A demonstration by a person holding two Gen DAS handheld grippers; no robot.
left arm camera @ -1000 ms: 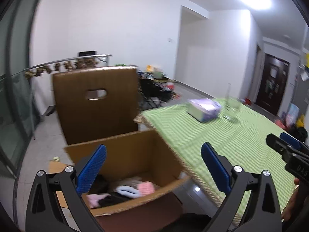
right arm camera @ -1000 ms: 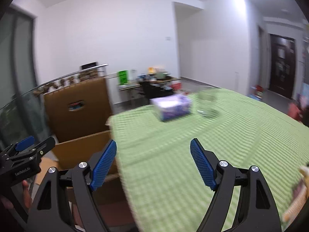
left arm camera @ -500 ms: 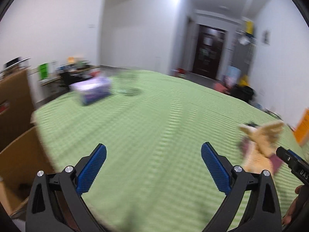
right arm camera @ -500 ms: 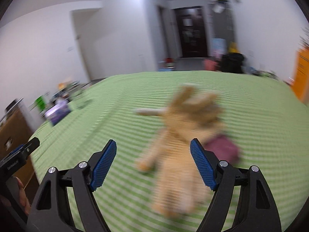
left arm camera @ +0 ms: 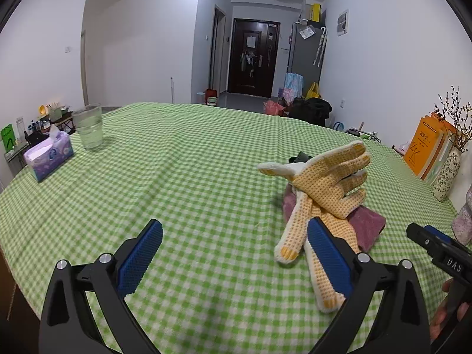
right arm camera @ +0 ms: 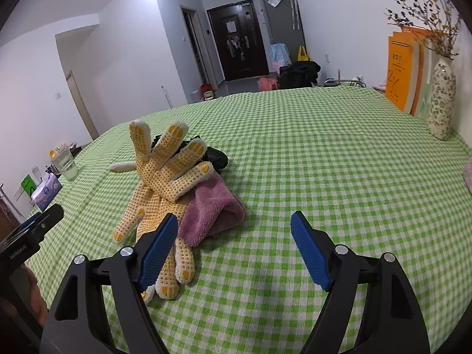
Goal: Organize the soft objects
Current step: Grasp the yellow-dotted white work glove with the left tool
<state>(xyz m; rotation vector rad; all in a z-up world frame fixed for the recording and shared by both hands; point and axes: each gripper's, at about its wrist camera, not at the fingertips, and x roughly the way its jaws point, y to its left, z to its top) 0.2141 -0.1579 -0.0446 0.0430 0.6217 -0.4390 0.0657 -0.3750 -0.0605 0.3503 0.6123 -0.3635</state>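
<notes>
A pair of yellow dotted work gloves [left arm camera: 327,183] [right arm camera: 165,177] lies crossed on the green checked tablecloth [left arm camera: 177,177] [right arm camera: 324,147]. Under them is a folded mauve cloth [left arm camera: 365,224] [right arm camera: 212,209], and a dark crumpled item [right arm camera: 214,155] sits behind. My left gripper [left arm camera: 236,256] is open above the cloth, its right finger in front of the lower glove. My right gripper [right arm camera: 234,250] is open too, just right of the pile, with its left finger over a glove. Nothing is between either pair of jaws.
A tissue pack [left arm camera: 48,155] and a glass of water [left arm camera: 88,131] stand at the table's far left. Orange books [right arm camera: 404,73] and a flowered vase [right arm camera: 441,100] stand along the right wall edge. A hand grips the other gripper's handle [left arm camera: 439,253] at the frame edge.
Both grippers swung right, away from the cardboard box beside the table, across the tablecloth to the glove pile. The pile now lies close in front of both. Jaws stayed open.
</notes>
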